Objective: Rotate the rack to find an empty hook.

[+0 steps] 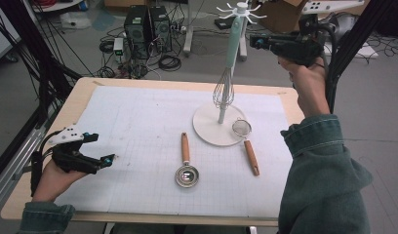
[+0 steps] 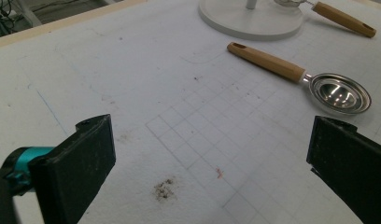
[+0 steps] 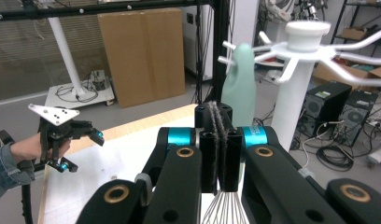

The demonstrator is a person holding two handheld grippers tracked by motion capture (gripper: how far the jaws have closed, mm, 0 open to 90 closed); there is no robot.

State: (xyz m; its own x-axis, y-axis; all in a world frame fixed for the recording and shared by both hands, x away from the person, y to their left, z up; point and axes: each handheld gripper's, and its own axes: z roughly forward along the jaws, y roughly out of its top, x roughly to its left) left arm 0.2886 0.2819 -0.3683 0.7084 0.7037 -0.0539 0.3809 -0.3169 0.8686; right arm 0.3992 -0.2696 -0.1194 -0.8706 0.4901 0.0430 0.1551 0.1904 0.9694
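Observation:
A whisk (image 1: 224, 90) with a mint handle (image 3: 240, 93) hangs from a hook of the white rack (image 1: 240, 9), which stands on a round base (image 1: 209, 130). My right gripper (image 1: 254, 42) is held high, just right of the rack top, its pads pressed together with nothing between them (image 3: 220, 116). The whisk handle stands just beyond the jaws. My left gripper (image 1: 102, 148) rests on the mat at the near left, open and empty (image 2: 216, 154). A metal scoop (image 1: 187, 175) with a wooden handle lies mid-mat (image 2: 340, 93). A small strainer (image 1: 242, 127) leans on the base.
A white gridded mat (image 1: 138, 122) covers the wooden table (image 1: 75, 97). Beyond the far edge stand computer towers (image 1: 147, 24), cables and cardboard boxes (image 3: 142, 51). Black frame poles (image 1: 348, 39) rise at both sides of the table.

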